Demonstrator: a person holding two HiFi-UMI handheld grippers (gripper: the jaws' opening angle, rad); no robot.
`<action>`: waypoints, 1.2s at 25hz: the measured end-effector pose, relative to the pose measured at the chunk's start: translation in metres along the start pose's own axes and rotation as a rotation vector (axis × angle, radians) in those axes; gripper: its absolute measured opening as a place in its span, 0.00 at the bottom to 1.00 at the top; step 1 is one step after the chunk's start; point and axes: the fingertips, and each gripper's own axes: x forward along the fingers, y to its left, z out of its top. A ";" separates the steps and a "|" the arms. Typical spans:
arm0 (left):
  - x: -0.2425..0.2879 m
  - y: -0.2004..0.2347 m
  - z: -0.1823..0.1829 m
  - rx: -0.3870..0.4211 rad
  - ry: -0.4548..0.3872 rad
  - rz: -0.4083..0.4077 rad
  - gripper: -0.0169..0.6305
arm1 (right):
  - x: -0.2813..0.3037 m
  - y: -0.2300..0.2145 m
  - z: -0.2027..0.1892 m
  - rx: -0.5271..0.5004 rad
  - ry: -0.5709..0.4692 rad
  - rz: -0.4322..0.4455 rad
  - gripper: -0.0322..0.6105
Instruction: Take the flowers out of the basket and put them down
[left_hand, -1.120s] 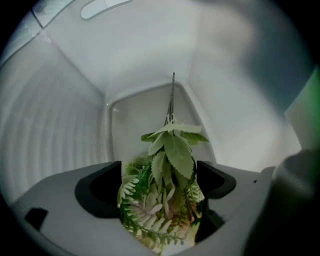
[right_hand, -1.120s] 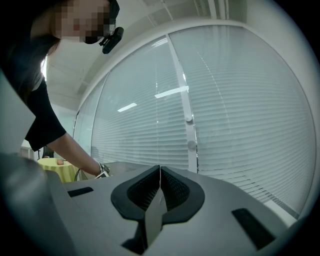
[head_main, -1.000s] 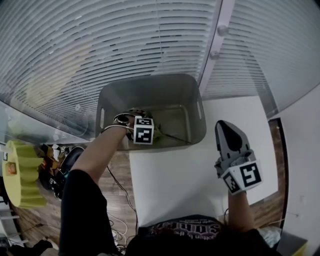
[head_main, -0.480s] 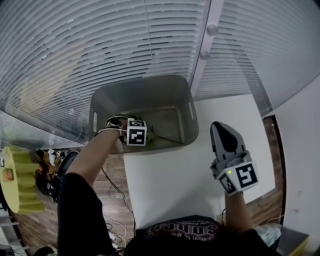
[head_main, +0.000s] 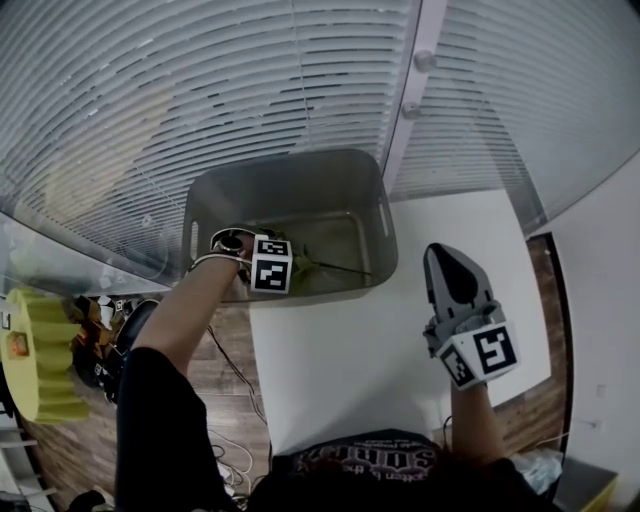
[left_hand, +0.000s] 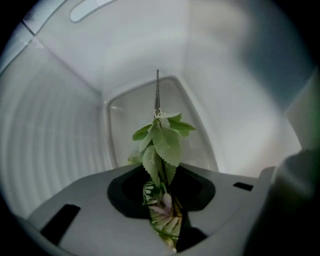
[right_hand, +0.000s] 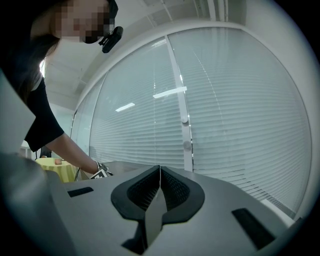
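You are at the start of the job: nothing has been set down yet. The flowers (left_hand: 162, 142) are inside the basket (head_main: 300, 185), and the white tabletop (head_main: 340, 350) in front of it has no flowers on it. By my reading, the grasp is the step in hand. The lift out over the rim and the placing are both left to do.

Your left hand-held gripper (left_hand: 161, 190) reaches straight down into the left half of the basket. Its jaws have just been closing and now pinch the sprig. In the left gripper view, the pale bloom and some striped foliage sit squeezed in the narrow gap between the pads. The serrated green leaves fan out just past the tips, and the thin stem runs on toward the basket floor. So you are gripping the head end and the stem hangs free below. I cannot tell whether the stem tip touches the floor. In the head view, only a bit of green and the thin stem show beside the marker cube.

Your right hand-held gripper (right_hand: 160, 175) is held level over the tabletop, to the right of the basket and well apart from the flowers. Its jaws are pressed together with nothing between them.

The bare tabletop near the basket looks like the likely spot for the put-down.
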 end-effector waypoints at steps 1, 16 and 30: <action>-0.002 0.000 0.000 0.001 0.000 0.005 0.20 | -0.001 0.000 0.001 -0.001 0.000 0.000 0.10; -0.047 0.009 -0.002 -0.115 -0.069 0.116 0.17 | -0.008 0.019 0.018 0.022 -0.029 0.039 0.10; -0.127 0.013 0.005 -0.332 -0.254 0.186 0.15 | -0.014 0.033 0.039 0.011 -0.073 0.065 0.10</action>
